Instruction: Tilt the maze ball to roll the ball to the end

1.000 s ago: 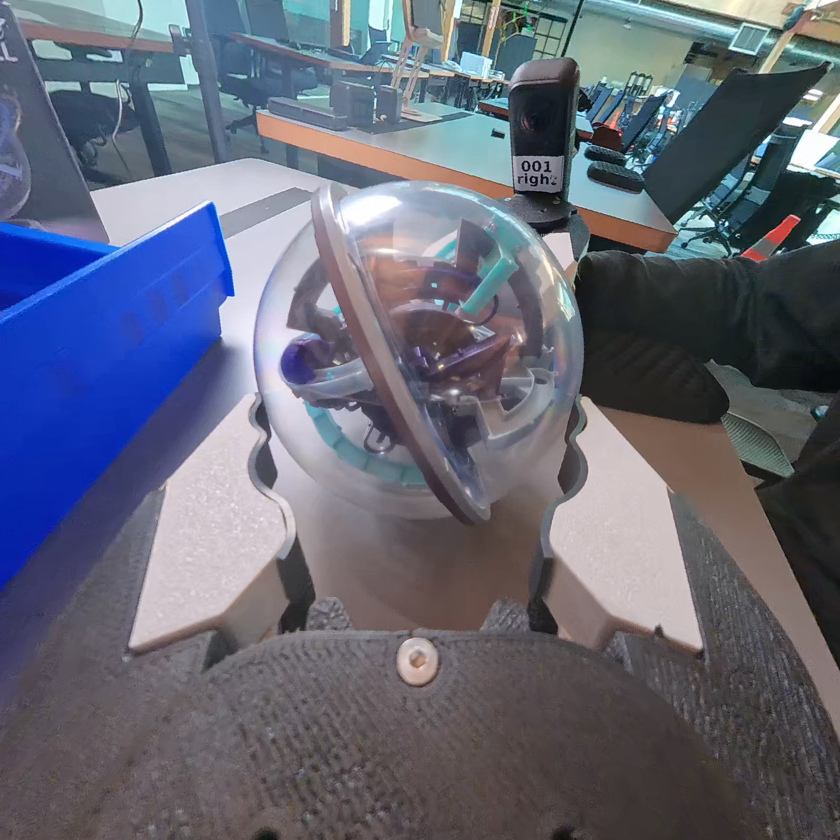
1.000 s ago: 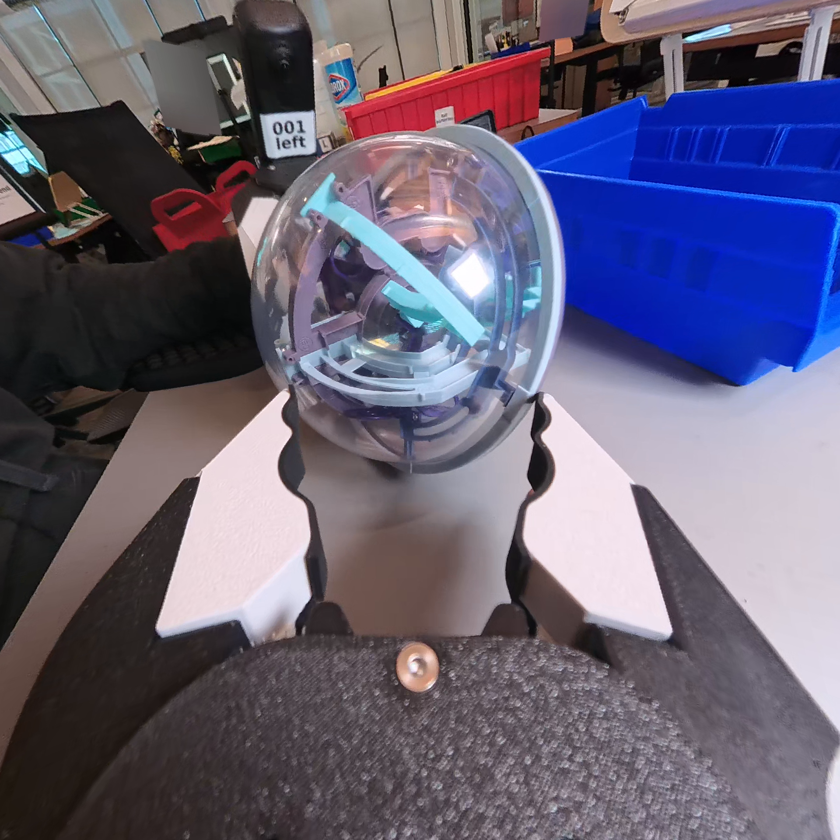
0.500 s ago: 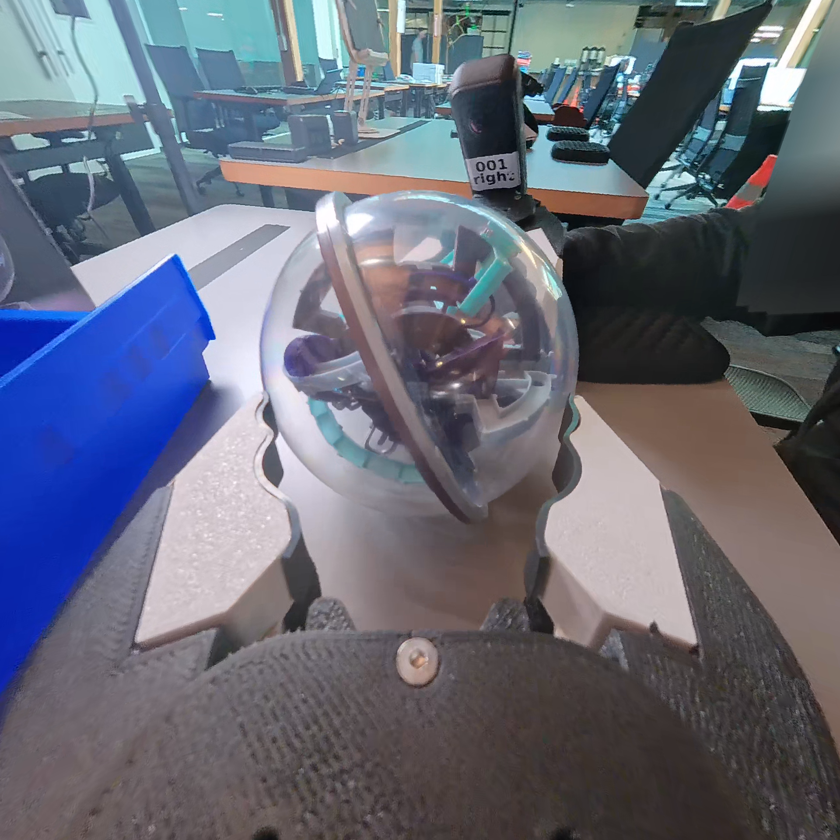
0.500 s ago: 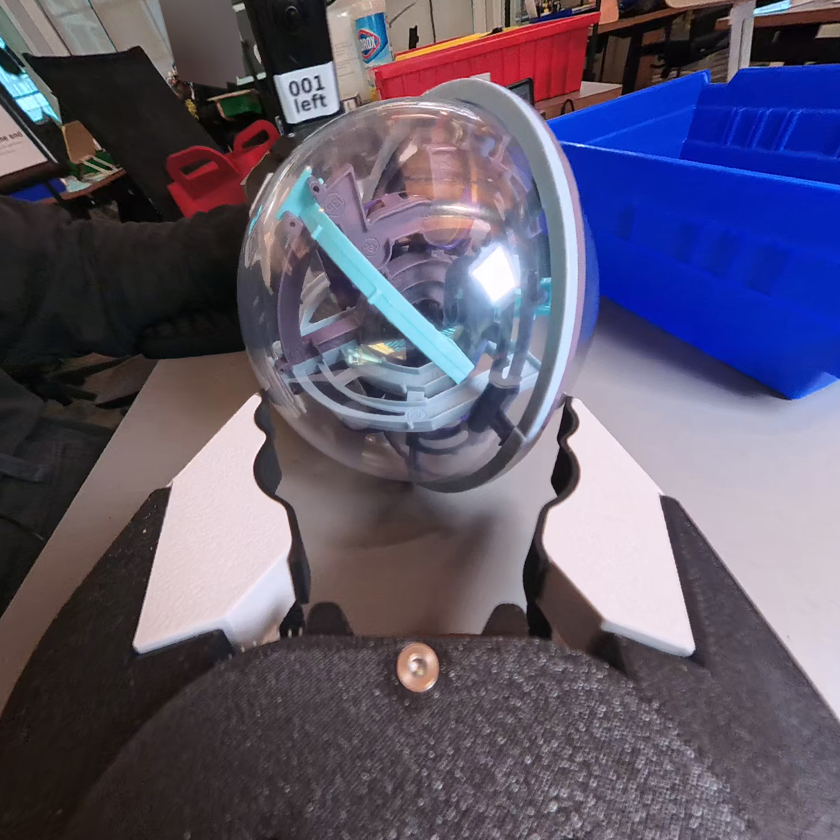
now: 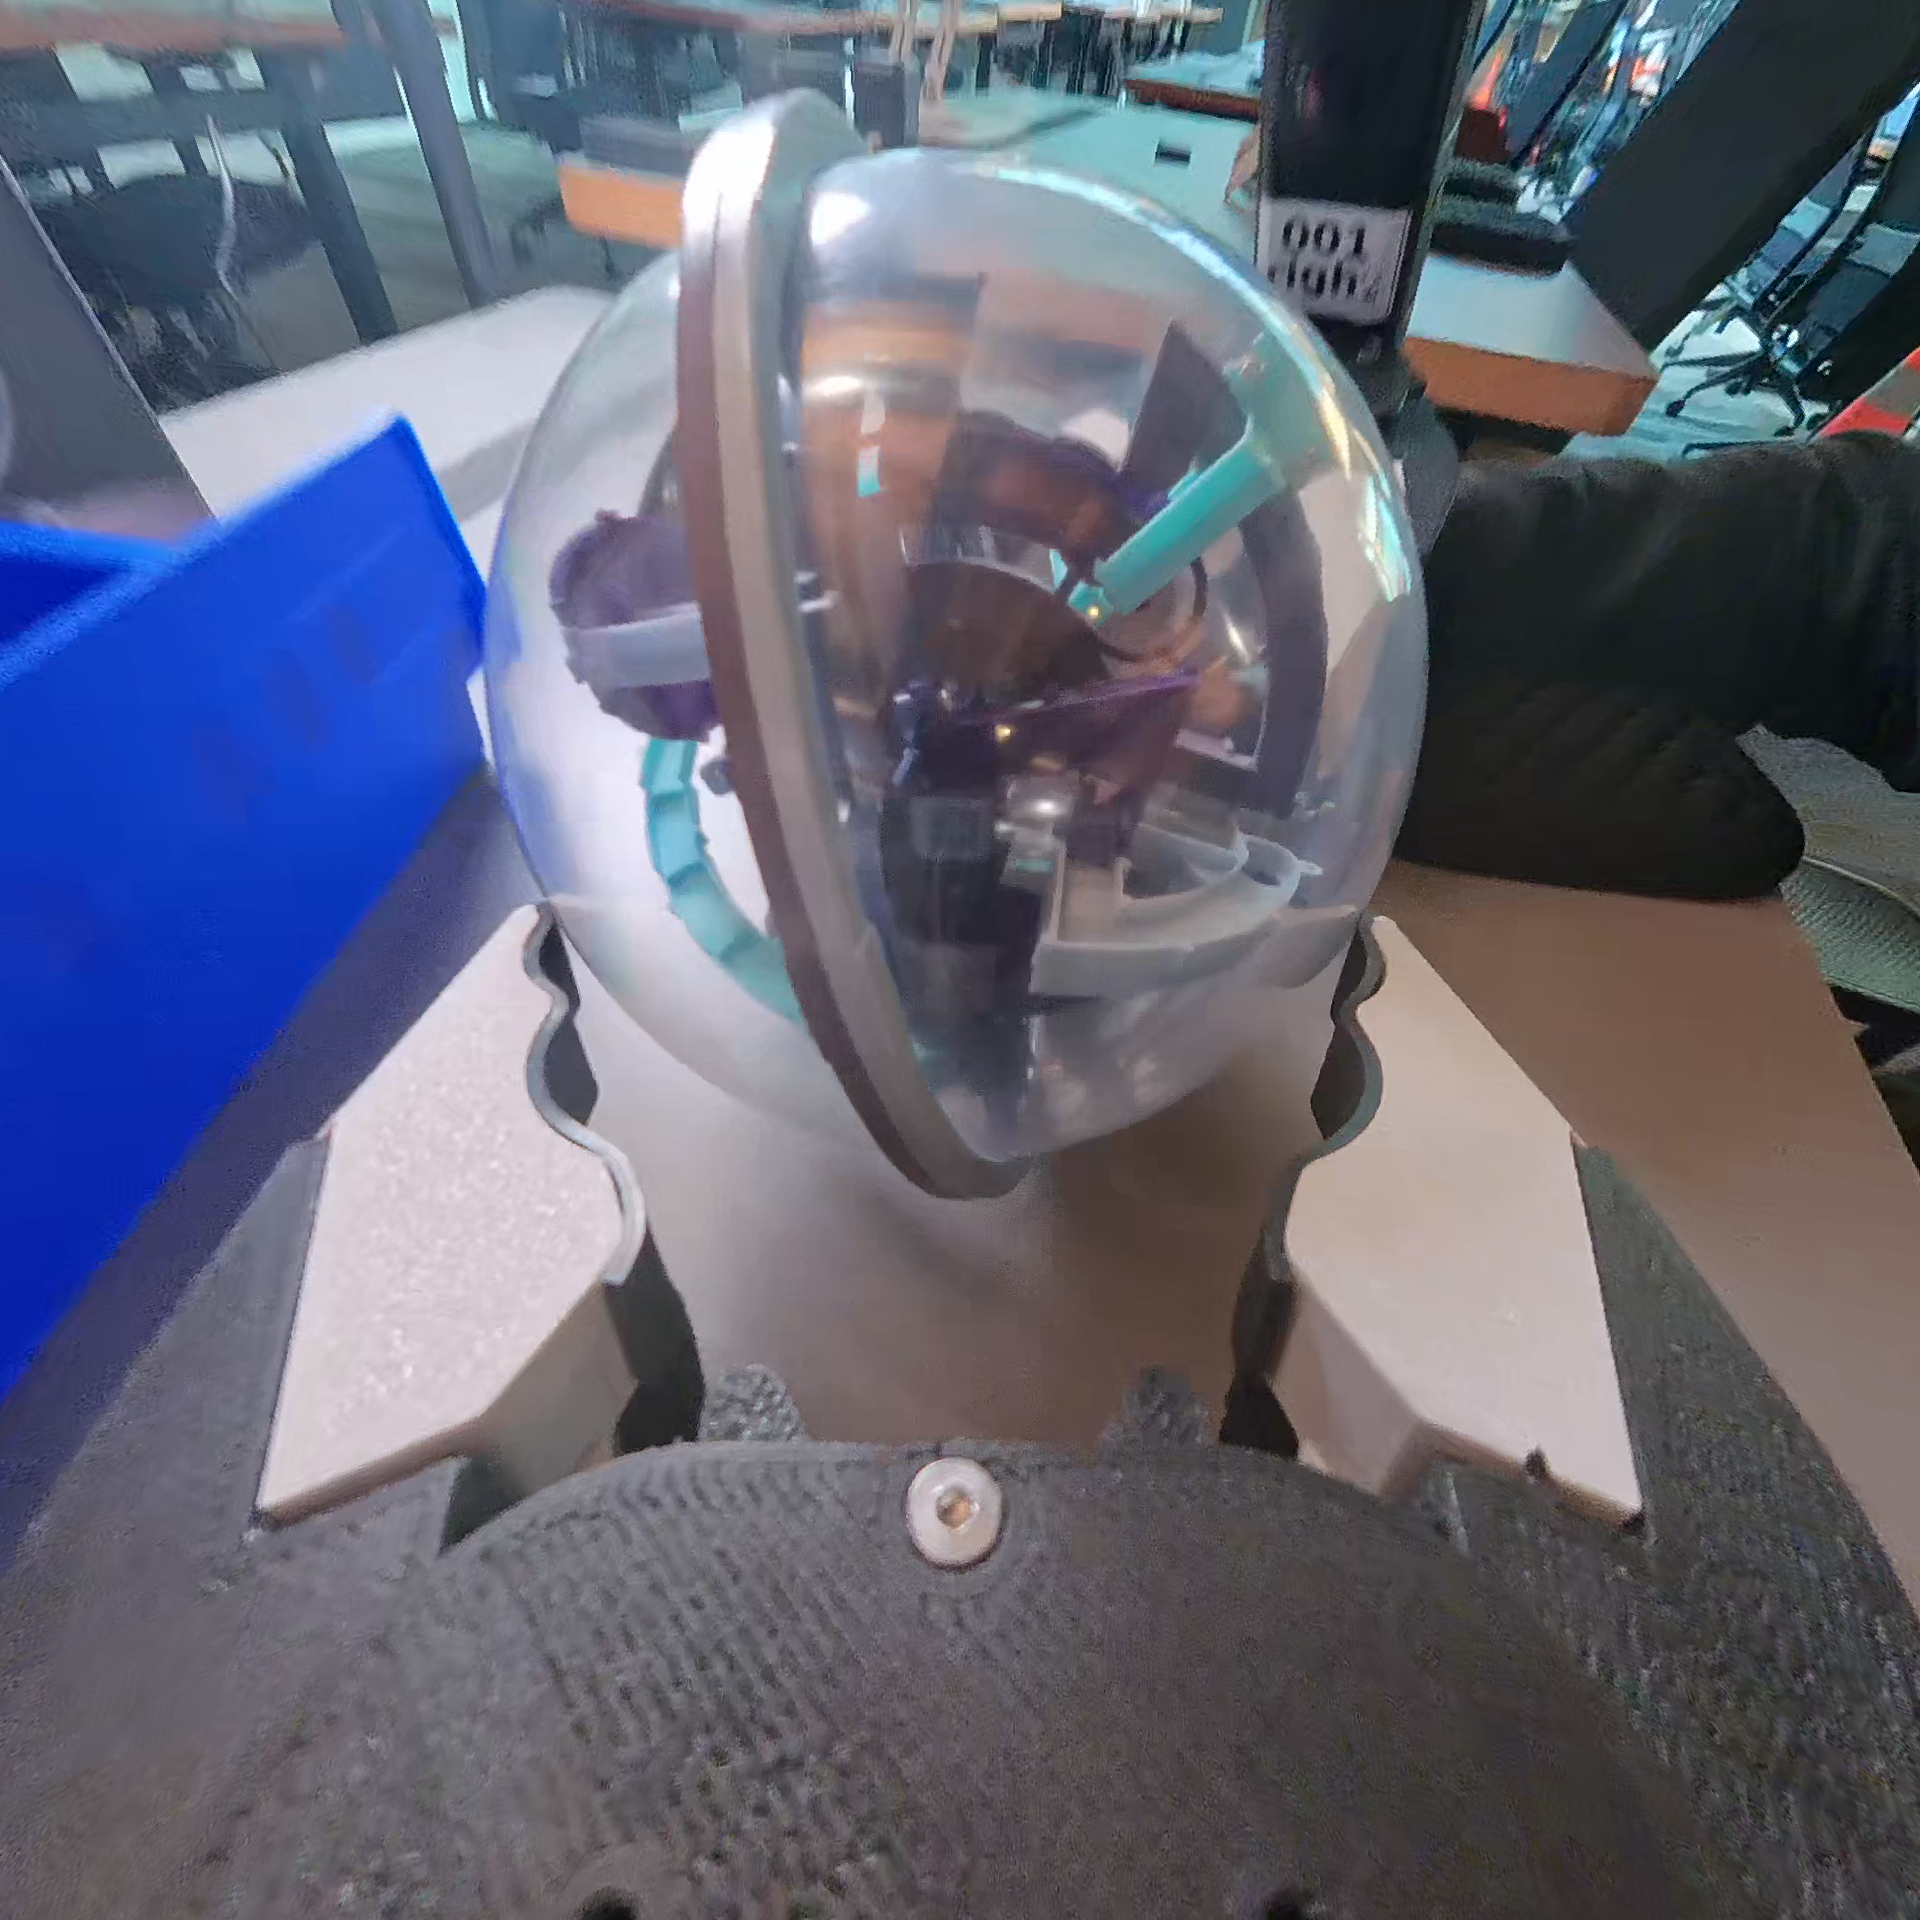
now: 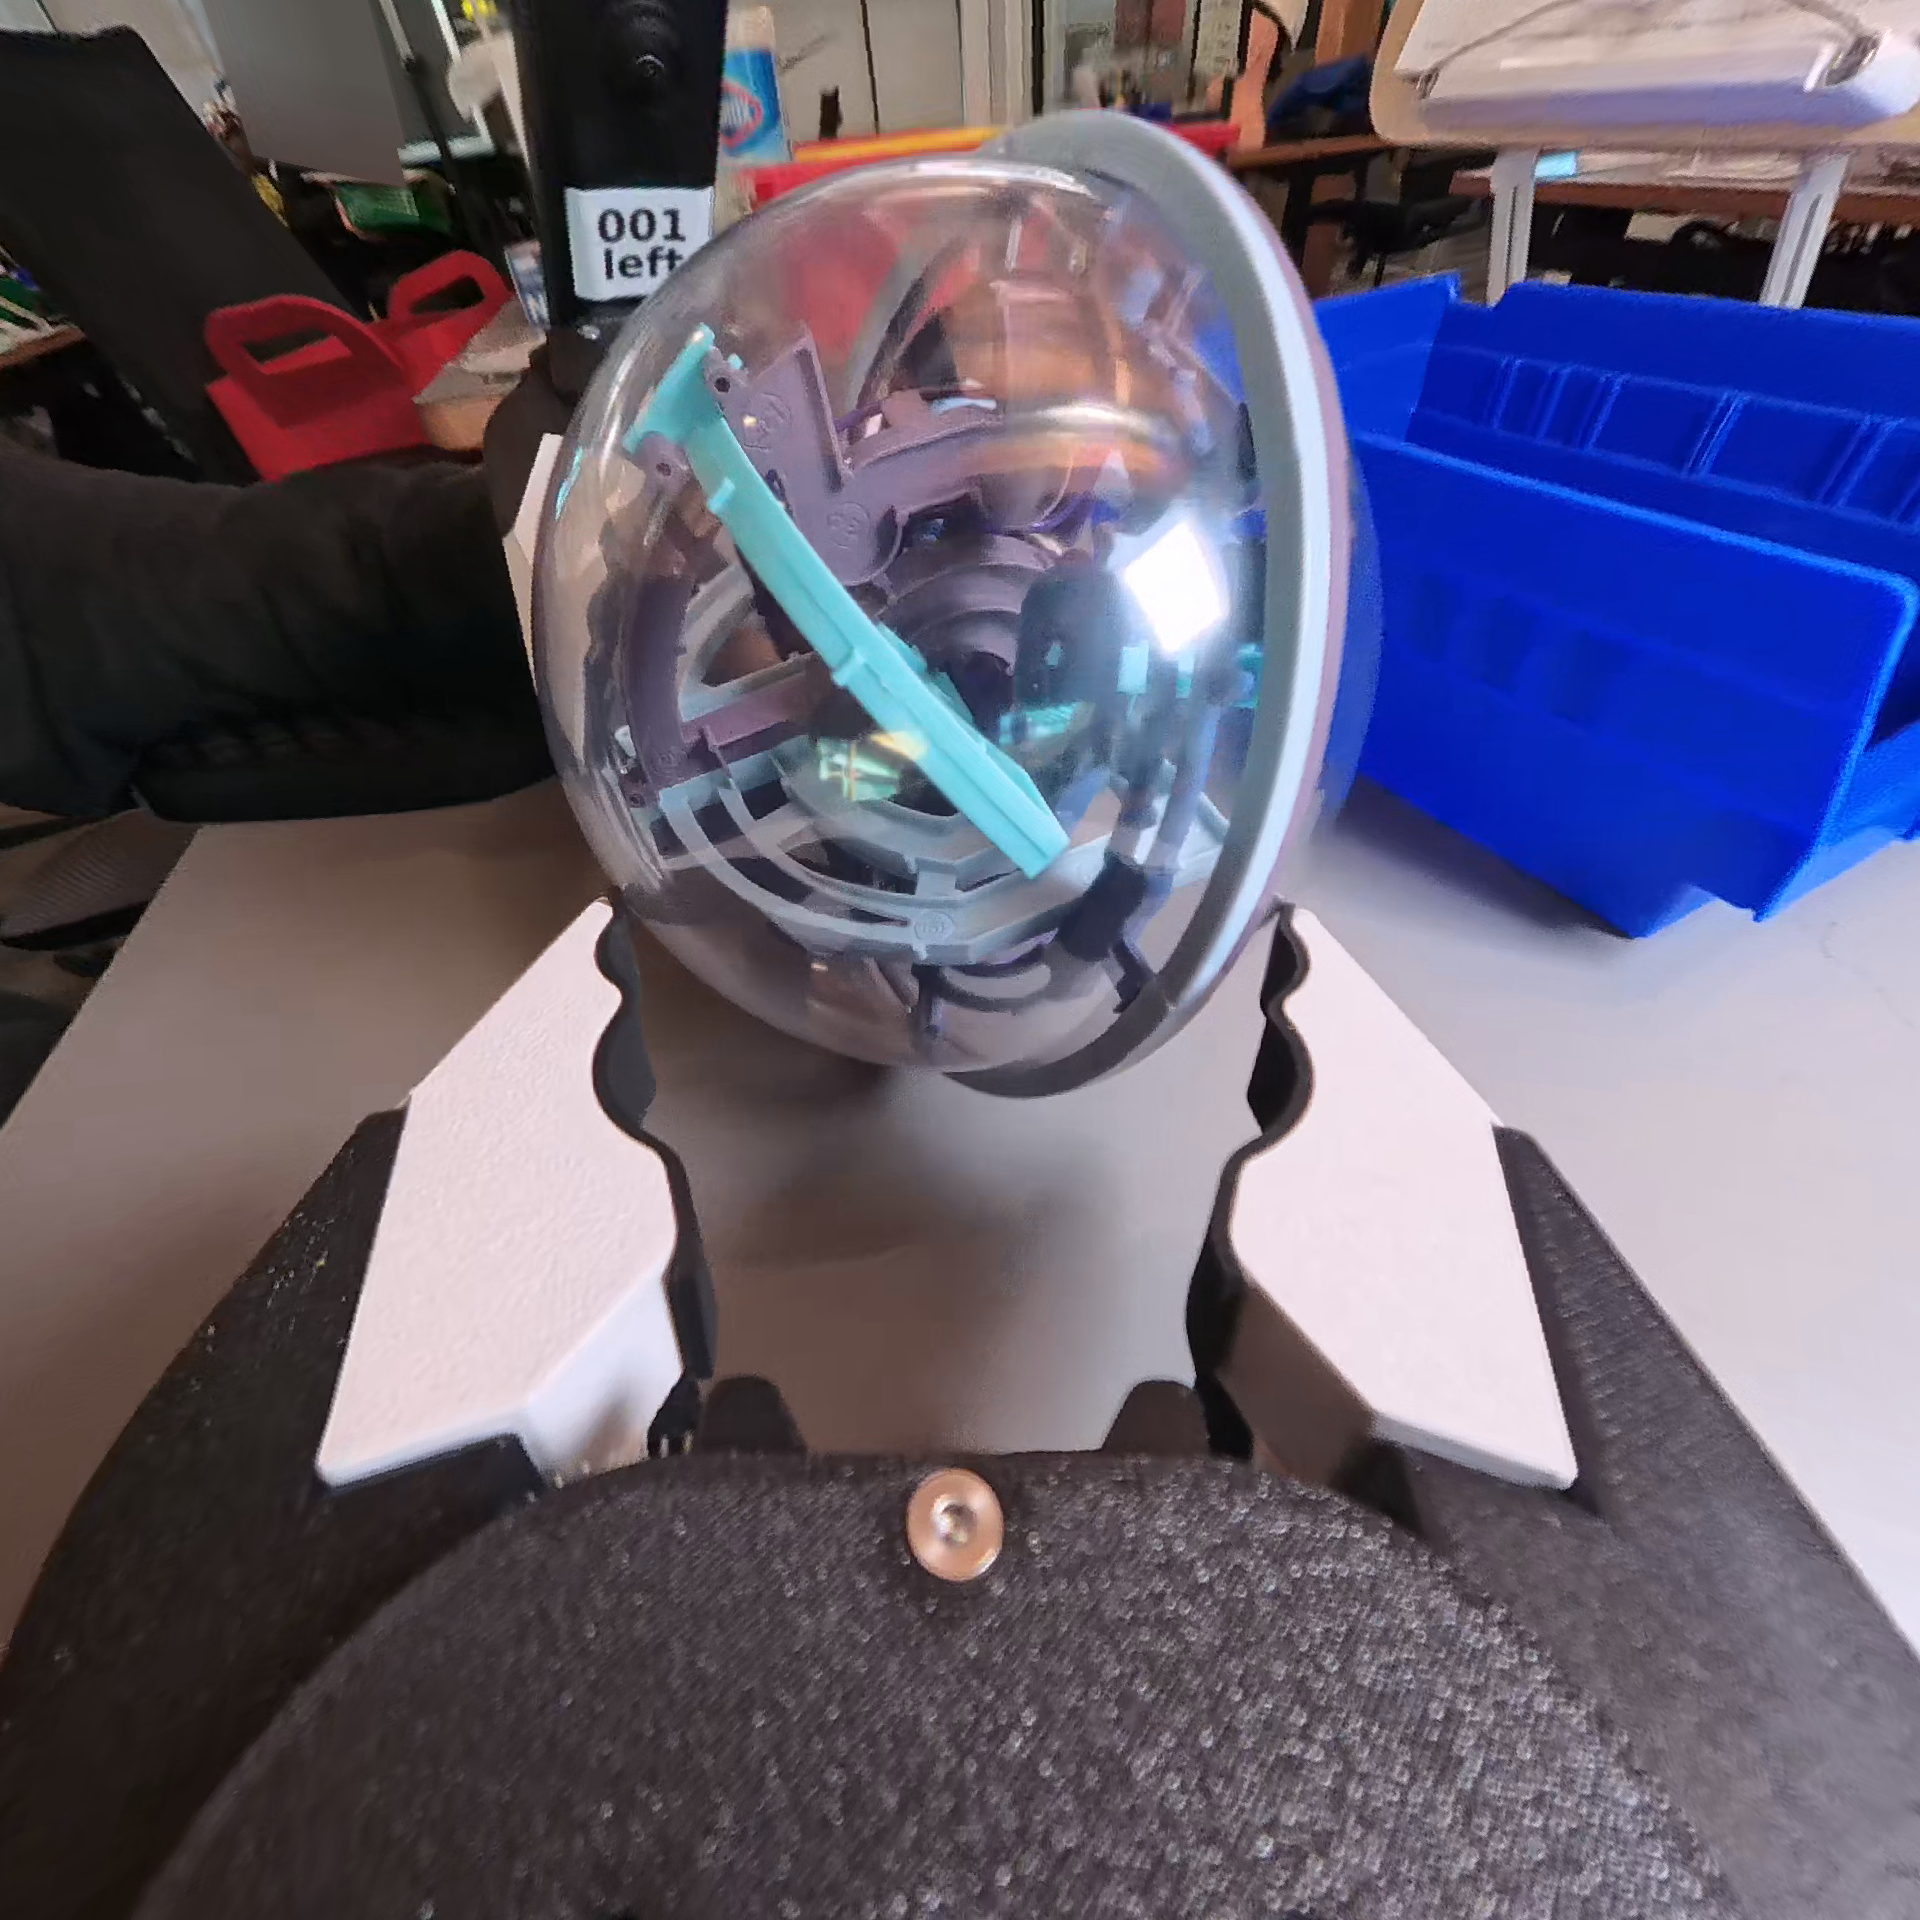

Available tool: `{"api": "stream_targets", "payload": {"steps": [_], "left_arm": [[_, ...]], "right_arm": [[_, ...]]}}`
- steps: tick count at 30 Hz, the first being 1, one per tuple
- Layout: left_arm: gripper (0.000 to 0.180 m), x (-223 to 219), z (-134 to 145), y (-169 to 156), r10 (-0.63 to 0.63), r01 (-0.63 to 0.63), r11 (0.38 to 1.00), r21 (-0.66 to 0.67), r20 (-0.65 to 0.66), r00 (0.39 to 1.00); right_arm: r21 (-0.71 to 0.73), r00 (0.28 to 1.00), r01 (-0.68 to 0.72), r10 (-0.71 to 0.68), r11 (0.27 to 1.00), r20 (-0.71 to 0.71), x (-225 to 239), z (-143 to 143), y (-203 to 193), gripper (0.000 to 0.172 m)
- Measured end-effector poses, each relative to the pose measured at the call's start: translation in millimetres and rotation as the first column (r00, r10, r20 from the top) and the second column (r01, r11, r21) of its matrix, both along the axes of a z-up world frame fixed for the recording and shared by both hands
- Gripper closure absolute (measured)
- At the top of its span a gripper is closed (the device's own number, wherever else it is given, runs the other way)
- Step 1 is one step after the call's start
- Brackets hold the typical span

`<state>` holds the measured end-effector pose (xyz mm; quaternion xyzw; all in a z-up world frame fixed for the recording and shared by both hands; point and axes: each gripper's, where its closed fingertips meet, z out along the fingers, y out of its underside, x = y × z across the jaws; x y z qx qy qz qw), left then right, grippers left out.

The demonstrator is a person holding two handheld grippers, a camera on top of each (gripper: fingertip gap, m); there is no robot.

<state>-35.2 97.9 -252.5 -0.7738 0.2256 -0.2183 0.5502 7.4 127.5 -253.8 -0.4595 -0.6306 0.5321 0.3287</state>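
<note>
Between the white, wavy-edged fingers (image 5: pixel 447 1143) of the left gripper (image 5: pixel 951 935): one clear plastic maze ball (image 5: pixel 956 623), a sphere with a grey equator band and teal, purple and grey tracks inside. Both fingertips lie against its lower flanks, jaws spread wide and clamped on the sphere. The grey band stands tilted, top leaning left in the left wrist view.

Opposite side of the same sphere: the right gripper (image 6: pixel 951 925), white fingers (image 6: pixel 520 1143) likewise set wide, tips meeting the shell (image 6: pixel 935 623) low on either side, so the ball is held from two facing directions. A long teal bar runs diagonally across the inner maze in this view. The small rolling ball inside cannot be made out for certain.

Carrier: a pale grey worktop (image 6: pixel 1558 1091); the sphere sits over its middle stretch, a soft shadow beneath, contact with the surface unclear.

Beside it, toward the worktop's far edge in the right wrist view: a blue plastic storage bin (image 6: pixel 1662 644), near the ball, apart from it.

Behind each gripper: a black sleeve (image 5: pixel 1662 665) of the person holding it.

Farther back: a red plastic basket (image 6: pixel 312 374), wood-edged desks (image 5: pixel 1507 343).
</note>
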Motion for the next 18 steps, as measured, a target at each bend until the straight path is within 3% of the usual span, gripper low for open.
{"api": "stream_targets", "payload": {"steps": [4, 12, 15, 18], "left_arm": [[0.04, -3.1, 53.4, 5.8, 0.003, -0.004, 0.992, 0.125, 0.006, 1.0], [0.04, -12.0, 220.5, 15.5, -0.027, 0.0, 0.9, 0.435, 0.055, 0.998], [0.04, -17.5, 253.4, 8.9, -0.043, 0.019, 0.861, 0.509, 0.035, 0.998], [0.04, -24.8, 269.1, 1.0, -0.062, 0.018, 0.826, 0.563, 0.059, 0.996]], "right_arm": [[-0.016, 0.996, 0.011, -0.012, 1.0, -0.092, -5.8, 40.8, 2.8, 0.054], [0.086, 0.984, 0.014, 0.001, 0.996, -0.176, -17.6, 195.9, 14.0, 0.054], [0.133, 0.982, 0.024, 0.002, 0.991, -0.191, -24.9, 224.0, 8.8, 0.054], [0.156, 0.97, 0.038, 0.001, 0.987, -0.241, -32.0, 241.2, 1.7, 0.054]]}}
